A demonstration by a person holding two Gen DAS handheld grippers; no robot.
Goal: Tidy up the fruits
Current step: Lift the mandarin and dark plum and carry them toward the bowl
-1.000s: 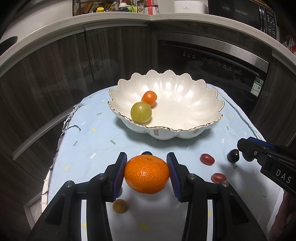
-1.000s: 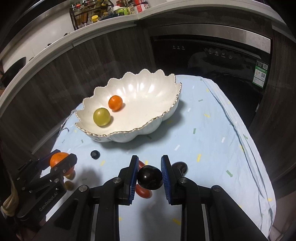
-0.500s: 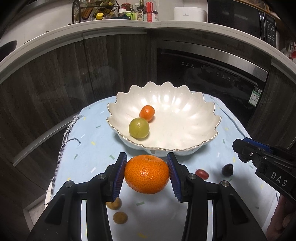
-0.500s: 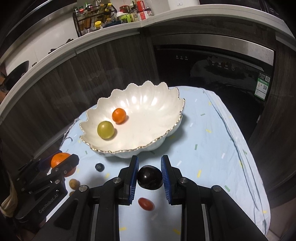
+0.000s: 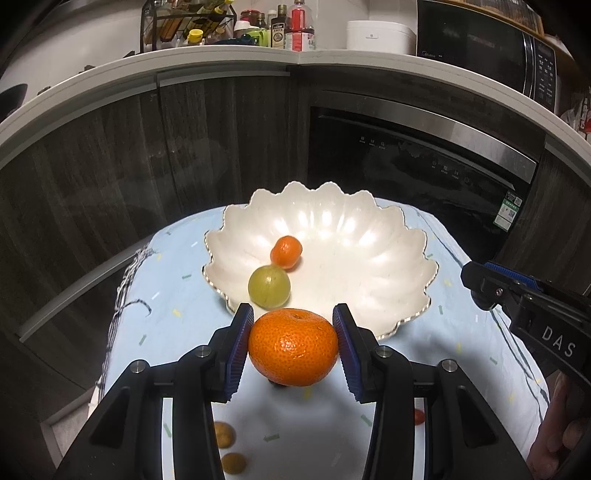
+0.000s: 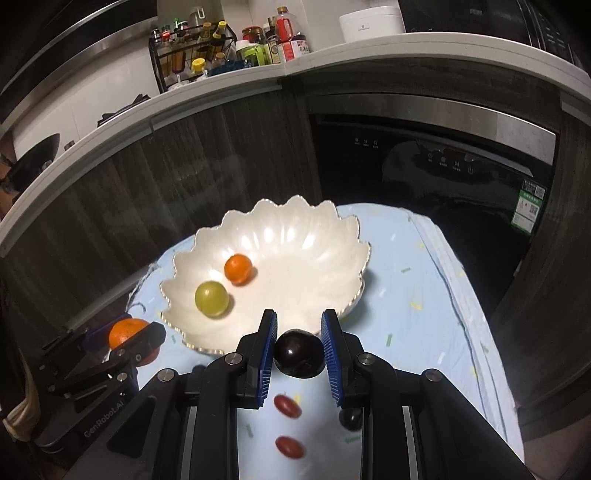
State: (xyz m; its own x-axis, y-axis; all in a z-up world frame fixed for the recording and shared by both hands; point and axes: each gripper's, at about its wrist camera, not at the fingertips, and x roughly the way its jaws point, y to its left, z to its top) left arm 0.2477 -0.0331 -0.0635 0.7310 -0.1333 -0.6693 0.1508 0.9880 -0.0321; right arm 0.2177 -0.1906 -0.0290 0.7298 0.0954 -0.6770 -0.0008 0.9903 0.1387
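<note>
My left gripper (image 5: 293,347) pinches the mandarin (image 5: 293,347), my right gripper (image 6: 299,353) a dark plum (image 6: 299,353), both short of the scalloped bowl (image 6: 314,254). Releasing early drops either fruit onto the tablecloth (image 6: 406,295); I judge they'd roll.

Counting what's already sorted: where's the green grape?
In both wrist views the green grape lies inside the white bowl, left of centre, beside the small orange fruit.

A pale blue cloth (image 5: 177,295) flecked with confetti marks covers the table; behind it stand dark wood cabinets (image 5: 110,177) and a black built-in appliance (image 6: 424,155). On the counter (image 6: 221,79) above sit a bottle rack (image 6: 192,48), a white rice cooker (image 5: 380,35) and a microwave (image 5: 491,48).
</note>
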